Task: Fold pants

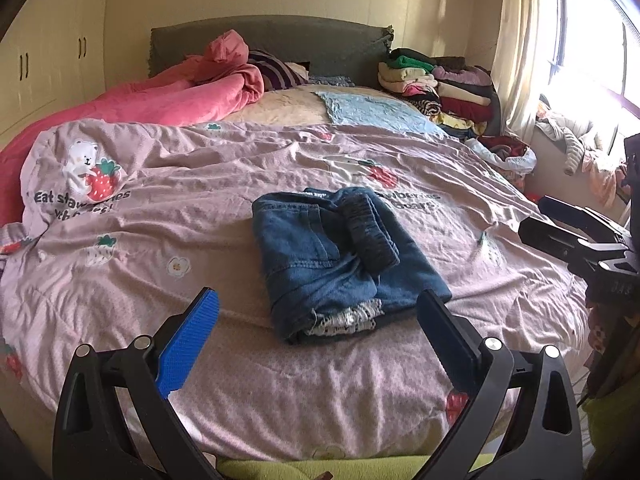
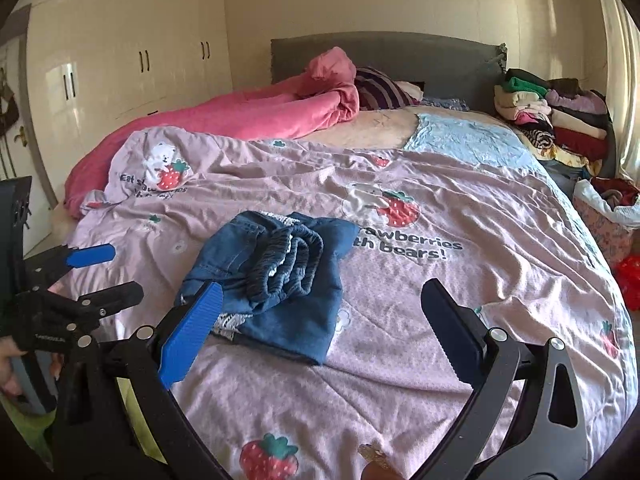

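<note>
A pair of blue denim pants (image 1: 340, 256) lies folded into a small bundle on the pink strawberry bedspread (image 1: 200, 240), its dark elastic waistband on top and a frayed hem toward me. My left gripper (image 1: 318, 304) is open and empty, just short of the bundle's near edge. In the right wrist view the pants (image 2: 280, 280) lie ahead and left of my right gripper (image 2: 322, 294), which is open and empty; its blue left finger overlaps the bundle's near left corner. The left gripper (image 2: 108, 272) shows at the far left there, the right gripper (image 1: 568, 220) at the far right in the left view.
A rumpled pink duvet (image 1: 160, 100) lies at the head of the bed on the left. Stacks of folded clothes (image 1: 452, 88) stand at the back right by the curtain. A bag of clothes (image 2: 608, 200) sits off the bed's right side. White wardrobes (image 2: 120, 60) line the left wall.
</note>
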Available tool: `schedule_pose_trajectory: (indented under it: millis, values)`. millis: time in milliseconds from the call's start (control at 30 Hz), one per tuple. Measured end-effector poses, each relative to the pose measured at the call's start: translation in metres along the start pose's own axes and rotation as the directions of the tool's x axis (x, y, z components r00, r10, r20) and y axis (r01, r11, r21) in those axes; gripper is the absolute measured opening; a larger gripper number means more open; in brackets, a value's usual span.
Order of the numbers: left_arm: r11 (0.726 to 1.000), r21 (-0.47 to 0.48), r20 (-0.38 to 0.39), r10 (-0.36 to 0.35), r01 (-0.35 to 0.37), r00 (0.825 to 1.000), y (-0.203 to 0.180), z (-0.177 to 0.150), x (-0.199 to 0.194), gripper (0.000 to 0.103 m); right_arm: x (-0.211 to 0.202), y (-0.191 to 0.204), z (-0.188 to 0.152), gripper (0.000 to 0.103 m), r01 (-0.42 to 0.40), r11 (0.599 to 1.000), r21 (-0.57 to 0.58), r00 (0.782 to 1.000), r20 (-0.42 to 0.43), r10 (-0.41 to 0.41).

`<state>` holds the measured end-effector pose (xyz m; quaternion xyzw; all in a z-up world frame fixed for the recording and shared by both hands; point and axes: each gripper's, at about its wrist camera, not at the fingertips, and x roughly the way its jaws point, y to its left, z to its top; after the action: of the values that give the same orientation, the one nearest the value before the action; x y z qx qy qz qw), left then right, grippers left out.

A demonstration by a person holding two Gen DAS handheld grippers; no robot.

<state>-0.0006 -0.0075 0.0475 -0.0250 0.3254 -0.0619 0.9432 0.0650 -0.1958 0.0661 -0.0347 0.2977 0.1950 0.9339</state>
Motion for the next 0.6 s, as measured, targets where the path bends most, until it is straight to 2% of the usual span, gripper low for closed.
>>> schedule_pose_trajectory:
  millis: [267, 600]
  values:
    - [1.000, 0.012, -0.010, -0.012, 0.012, 1.000, -0.003, -0.017, -0.008, 0.099, -0.007, 0.001, -0.012, 0.094, 0.004, 1.000, 0.004, 1.000, -0.012, -0.004]
    - [1.000, -0.017, -0.033, -0.014, 0.013, 0.999, -0.001, -0.035, -0.012, 0.099, -0.017, 0.008, -0.024, 0.094, -0.005, 1.000, -0.002, 1.000, 0.006, 0.005]
